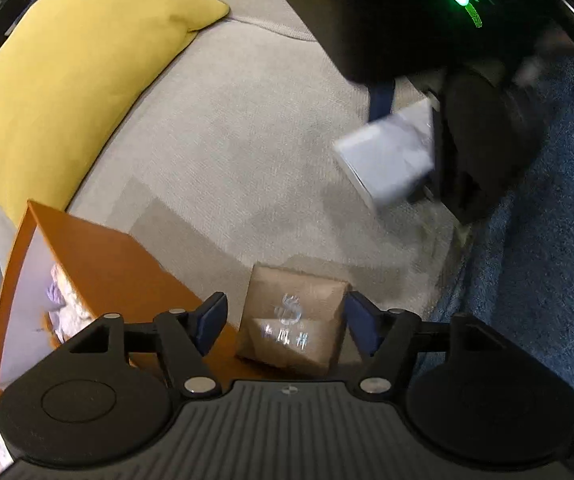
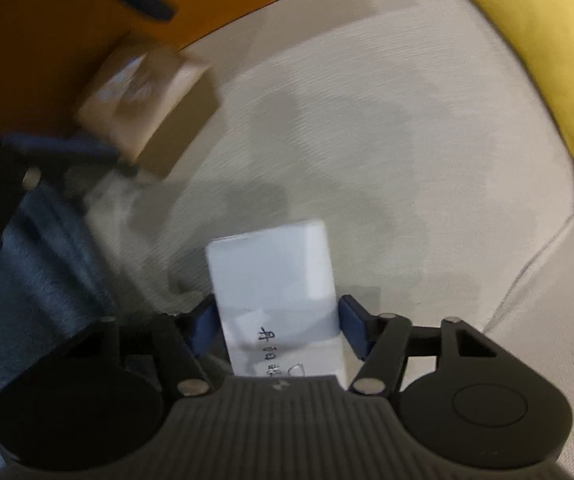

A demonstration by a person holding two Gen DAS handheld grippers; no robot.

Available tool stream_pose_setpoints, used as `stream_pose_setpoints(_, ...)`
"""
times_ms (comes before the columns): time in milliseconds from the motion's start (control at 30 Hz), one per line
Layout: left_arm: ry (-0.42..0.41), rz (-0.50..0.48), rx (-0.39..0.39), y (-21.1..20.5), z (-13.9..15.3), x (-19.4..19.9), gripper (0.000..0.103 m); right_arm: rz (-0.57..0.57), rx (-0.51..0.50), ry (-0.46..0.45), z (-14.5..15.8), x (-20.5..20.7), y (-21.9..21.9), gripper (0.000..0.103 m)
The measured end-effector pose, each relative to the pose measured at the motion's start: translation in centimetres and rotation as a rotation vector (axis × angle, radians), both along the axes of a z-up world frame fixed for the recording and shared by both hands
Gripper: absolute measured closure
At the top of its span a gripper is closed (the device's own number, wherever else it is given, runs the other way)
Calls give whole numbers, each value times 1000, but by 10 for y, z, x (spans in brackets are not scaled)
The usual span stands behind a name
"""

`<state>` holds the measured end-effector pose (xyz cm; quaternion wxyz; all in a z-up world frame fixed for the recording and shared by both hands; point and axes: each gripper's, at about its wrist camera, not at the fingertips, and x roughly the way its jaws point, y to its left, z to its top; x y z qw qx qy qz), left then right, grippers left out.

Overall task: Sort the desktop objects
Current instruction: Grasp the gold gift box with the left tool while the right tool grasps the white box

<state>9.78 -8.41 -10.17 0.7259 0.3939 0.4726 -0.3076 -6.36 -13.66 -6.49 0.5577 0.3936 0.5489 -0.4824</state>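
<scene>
Between the wide-open jaws of the left gripper (image 1: 285, 322) sits a brown box (image 1: 293, 320) on the pale cushion (image 1: 227, 140), beside the orange bin (image 1: 99, 256), with gaps at both pads. Directly under the right gripper (image 2: 277, 326), a white box (image 2: 275, 280) lies lengthwise between the jaws; whether the pads press it I cannot tell.

Both wrist cameras look steeply down, close over one cushion (image 1: 247, 140).

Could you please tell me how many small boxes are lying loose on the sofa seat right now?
2: a brown box between the left gripper's open fingers beside the orange box, and a white box between the right gripper's fingers.
</scene>
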Motion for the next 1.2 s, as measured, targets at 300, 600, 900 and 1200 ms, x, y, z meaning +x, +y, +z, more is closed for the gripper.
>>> stream_pose_setpoints(300, 34, 68, -83, -2, -4, 26, 35, -277, -163, -14, 11, -61, 9, 41)
stream_pose_setpoints(600, 53, 180, -158, -14, -10, 48, 57, -347, -223, -51, 24, -68, 18, 35)
stream_pose_setpoints(900, 64, 67, -193, 2, 33, 42, 35, -349, -224, -43, 49, -60, 15, 33)
stream_pose_setpoints(1200, 81, -132, 39, -11, 2, 18, 30, -301, -119, -35, 34, -70, 36, 29)
